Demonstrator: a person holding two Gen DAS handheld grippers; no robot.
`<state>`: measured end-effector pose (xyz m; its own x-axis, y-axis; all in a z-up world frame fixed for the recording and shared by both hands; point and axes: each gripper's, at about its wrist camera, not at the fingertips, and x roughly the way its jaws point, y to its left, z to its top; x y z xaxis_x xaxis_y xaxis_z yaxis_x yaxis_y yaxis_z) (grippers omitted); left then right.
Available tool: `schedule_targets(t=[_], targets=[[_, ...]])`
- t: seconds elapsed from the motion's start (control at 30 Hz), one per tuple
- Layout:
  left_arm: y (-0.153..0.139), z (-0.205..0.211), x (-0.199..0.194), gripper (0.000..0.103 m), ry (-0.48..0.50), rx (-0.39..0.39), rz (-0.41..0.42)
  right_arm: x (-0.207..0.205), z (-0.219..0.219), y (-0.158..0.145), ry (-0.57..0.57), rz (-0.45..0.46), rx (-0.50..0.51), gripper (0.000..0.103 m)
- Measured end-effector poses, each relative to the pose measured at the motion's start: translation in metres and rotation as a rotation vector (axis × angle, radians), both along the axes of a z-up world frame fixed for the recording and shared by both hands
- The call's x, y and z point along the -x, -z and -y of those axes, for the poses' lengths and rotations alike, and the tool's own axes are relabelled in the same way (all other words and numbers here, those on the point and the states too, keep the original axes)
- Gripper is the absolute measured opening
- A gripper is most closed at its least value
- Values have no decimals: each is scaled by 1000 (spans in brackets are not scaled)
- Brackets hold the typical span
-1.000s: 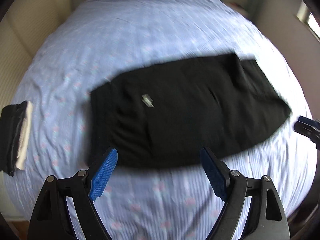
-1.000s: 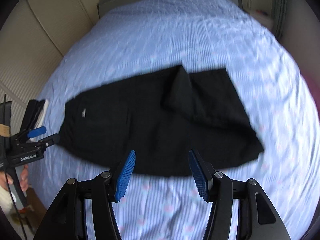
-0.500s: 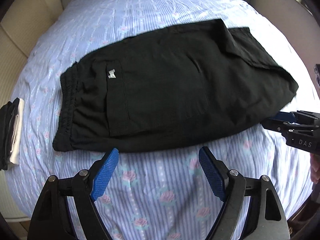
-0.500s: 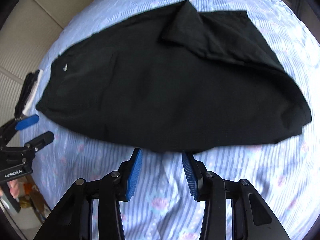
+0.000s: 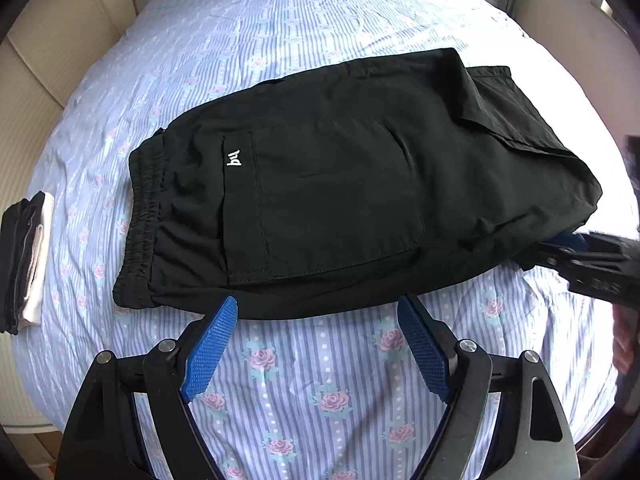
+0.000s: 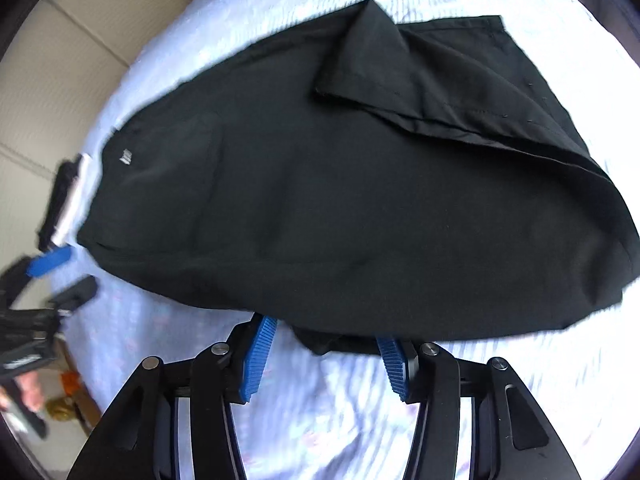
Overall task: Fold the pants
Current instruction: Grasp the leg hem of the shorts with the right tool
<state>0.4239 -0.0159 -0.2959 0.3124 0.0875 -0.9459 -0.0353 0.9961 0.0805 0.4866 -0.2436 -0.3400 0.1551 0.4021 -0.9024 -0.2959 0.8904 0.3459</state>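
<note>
Striped floral bedsheet under black pants; beige padded wall.
</note>
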Motion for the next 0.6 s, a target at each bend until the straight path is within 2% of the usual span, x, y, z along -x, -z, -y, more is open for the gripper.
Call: schedule_targets(t=[0.07,0.13,0.33,0.37,0.4,0.6], targets=[[0,-3,0,82,-14,10,-6,12,3,-9,22,10,-31,51],[-1,-4,0,82,-22,15,-8,19,2,-8,23,10,-17,50],[-2,0,1,82,-10,5,-3,3,-1,15,62,-32,7,39],[-2,0,2,82,-10,1,-2,1,-2,16,68,-32,1,30],[-3,0,3,82,-10,-2,-2,2,-3,14,72,-29,-10,8],[-4,-16,13,82,-59,1,-13,42,-6,-24,89,17,-9,7]])
